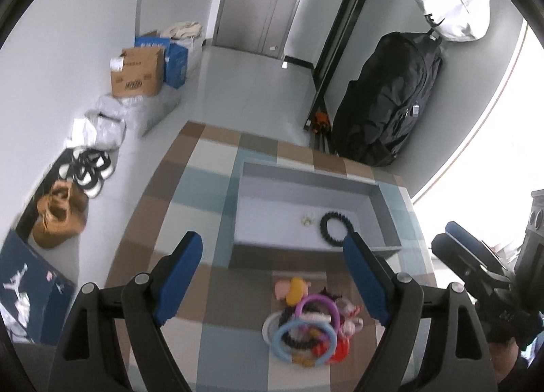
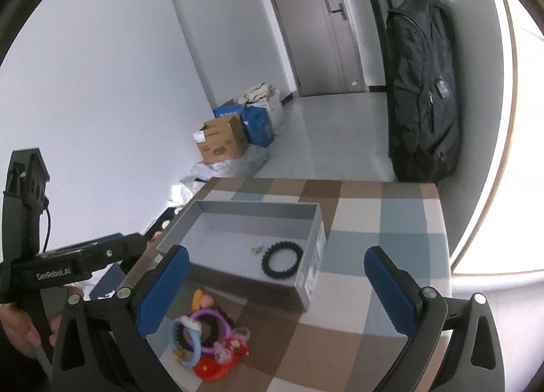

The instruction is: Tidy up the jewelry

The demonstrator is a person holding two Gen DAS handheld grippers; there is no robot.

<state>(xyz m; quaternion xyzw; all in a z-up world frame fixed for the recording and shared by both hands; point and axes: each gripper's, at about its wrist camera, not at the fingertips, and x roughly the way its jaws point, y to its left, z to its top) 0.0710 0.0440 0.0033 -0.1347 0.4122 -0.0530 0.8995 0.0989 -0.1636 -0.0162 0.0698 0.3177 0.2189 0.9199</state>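
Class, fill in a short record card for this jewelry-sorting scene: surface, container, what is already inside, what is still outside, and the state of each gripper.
Surface: table with checked cloth
Container: grey box, open, no lid seen
Inside: black bead bracelet and a small pale item, too small to tell
Outside: pile of trinkets in front of the box, including a blue ring and a purple ring
Left gripper: open, holding nothing
Right gripper: open, holding nothing
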